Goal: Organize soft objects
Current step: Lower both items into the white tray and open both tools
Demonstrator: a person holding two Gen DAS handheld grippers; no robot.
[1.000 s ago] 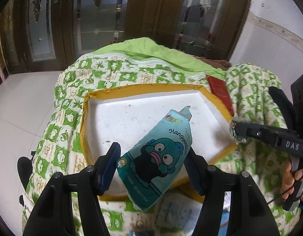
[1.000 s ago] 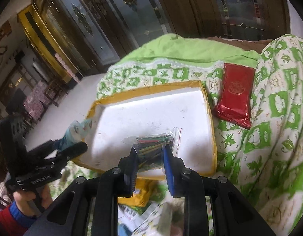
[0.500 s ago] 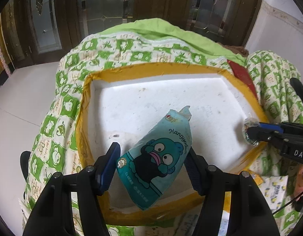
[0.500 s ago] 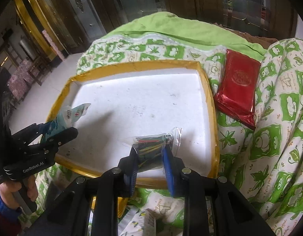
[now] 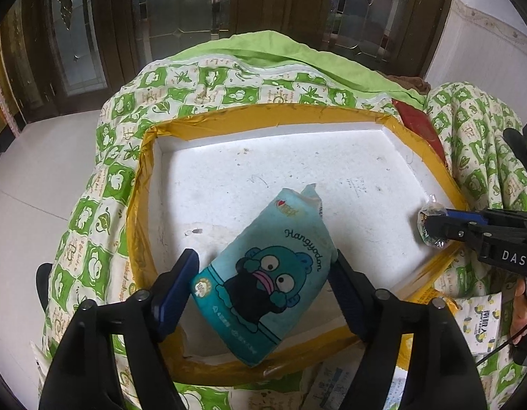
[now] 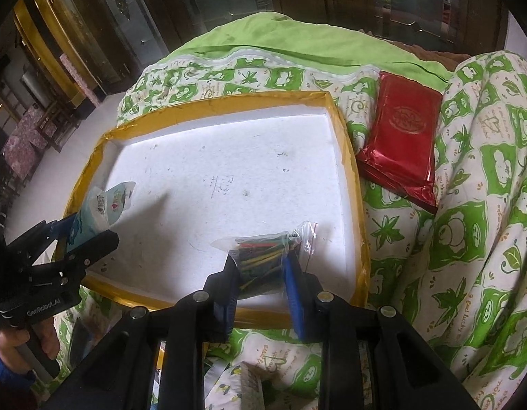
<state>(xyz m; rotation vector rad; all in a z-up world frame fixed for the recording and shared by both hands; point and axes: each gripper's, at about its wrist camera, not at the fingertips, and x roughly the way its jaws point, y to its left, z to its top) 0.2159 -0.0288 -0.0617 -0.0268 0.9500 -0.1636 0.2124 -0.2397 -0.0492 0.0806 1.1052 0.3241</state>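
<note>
In the left wrist view, the left gripper [image 5: 263, 283] clamped one teal pouch [image 5: 267, 273] between its two blue pads, above the near part of a white foam tray [image 5: 229, 184] with a yellow taped rim. The pouch's long axis ran diagonally, its crimped top pointing up and to the right toward the tray's middle, its bottom hanging over the near rim. It was soft and puffy, printed with a dark cartoon fish face and the word "Hangyodon". The right gripper [image 5: 434, 225] reached in from the right edge, closed on one small clear bag [image 5: 431, 222] over the tray's right rim.

In the right wrist view, the right gripper [image 6: 260, 266] pinched that clear zip bag [image 6: 267, 253] of thin coloured sticks, narrow-set, over the tray's near right corner [image 6: 359, 273]; the bag's sealed end pointed up and right. The left gripper [image 6: 89, 235] held the pouch [image 6: 103, 212] at the tray's left rim. One red foil packet [image 6: 400, 136] lay on the green-patterned quilt [image 6: 468, 239], just beside the tray
</note>
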